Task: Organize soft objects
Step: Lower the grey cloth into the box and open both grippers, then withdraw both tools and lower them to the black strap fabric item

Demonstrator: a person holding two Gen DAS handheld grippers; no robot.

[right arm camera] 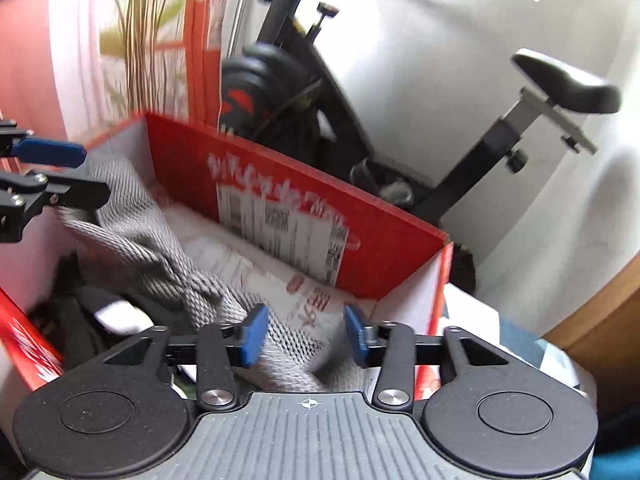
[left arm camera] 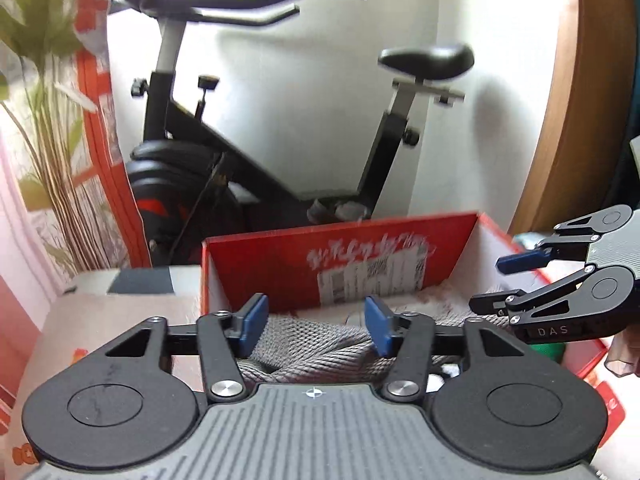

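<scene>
A grey knitted cloth [left arm camera: 316,344] lies draped in an open red cardboard box [left arm camera: 340,256]. My left gripper [left arm camera: 316,326] is open, its blue pads on either side of the cloth and apart from it. In the right wrist view the cloth [right arm camera: 160,248] runs from upper left down toward my right gripper [right arm camera: 306,334], which is open above its lower end. The left gripper [right arm camera: 80,172] shows at the left edge there, over the cloth's upper end. The right gripper [left arm camera: 500,280] shows open at the right of the left wrist view.
The red box [right arm camera: 320,216] bears a white shipping label [right arm camera: 280,224] on its inner wall and holds dark and white items [right arm camera: 120,316]. A black exercise bike [left arm camera: 248,148] stands behind the box. A plant [left arm camera: 52,120] is at the left, a wooden panel [left arm camera: 576,100] at the right.
</scene>
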